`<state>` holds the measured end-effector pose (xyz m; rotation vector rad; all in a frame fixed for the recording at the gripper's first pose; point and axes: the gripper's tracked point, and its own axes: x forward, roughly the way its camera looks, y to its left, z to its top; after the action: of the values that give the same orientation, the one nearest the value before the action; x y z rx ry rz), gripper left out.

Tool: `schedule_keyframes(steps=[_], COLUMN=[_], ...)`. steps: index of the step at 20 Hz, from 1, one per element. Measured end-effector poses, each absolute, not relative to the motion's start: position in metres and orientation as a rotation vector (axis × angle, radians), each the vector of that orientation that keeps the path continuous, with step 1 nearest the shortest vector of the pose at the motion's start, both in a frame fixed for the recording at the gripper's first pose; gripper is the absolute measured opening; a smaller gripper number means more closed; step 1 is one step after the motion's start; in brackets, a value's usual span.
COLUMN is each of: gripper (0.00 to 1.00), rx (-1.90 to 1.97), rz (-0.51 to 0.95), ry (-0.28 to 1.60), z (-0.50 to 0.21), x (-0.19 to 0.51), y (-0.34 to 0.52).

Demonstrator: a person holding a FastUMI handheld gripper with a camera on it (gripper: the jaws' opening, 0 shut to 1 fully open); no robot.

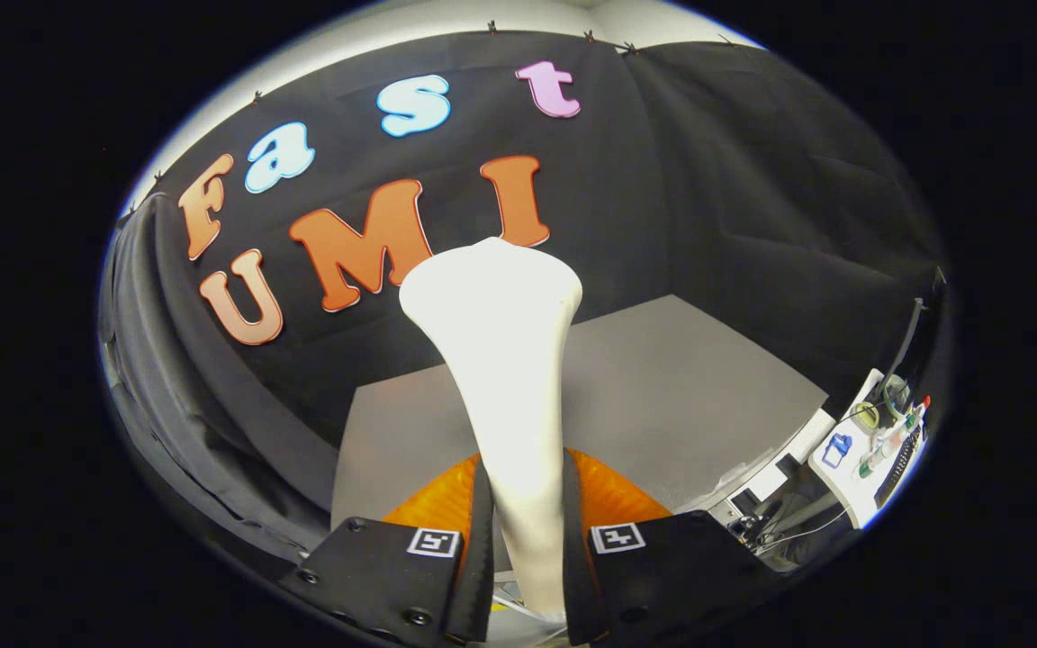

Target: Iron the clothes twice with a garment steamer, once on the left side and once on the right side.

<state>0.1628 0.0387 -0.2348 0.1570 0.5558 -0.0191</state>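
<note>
Clamping the white garment steamer [505, 360] by its handle, the gripper [526, 540] is holding it upright above the grey table [707, 396], no clothes nearby, so both passes seemingly remain.

- White garment steamer [500, 360], plain and unpatterned, pinched between the gripper [526, 540] fingers.
- Grey mat [689, 396] beyond, flat tone.
- Black-and-white square markers [434, 542] on the fingers.
</note>
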Motion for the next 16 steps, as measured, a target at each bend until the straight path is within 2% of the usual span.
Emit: schedule_keyframes(steps=[7, 12, 16], gripper=[0.39, 0.39, 0.39], rx=[0.199, 0.167, 0.163], rz=[0.016, 0.088, 0.079], ry=[0.370, 0.309, 0.274], z=[-0.170, -0.137, -0.120], x=[0.099, 0.076, 0.049], y=[0.109, 0.172, 0.203])
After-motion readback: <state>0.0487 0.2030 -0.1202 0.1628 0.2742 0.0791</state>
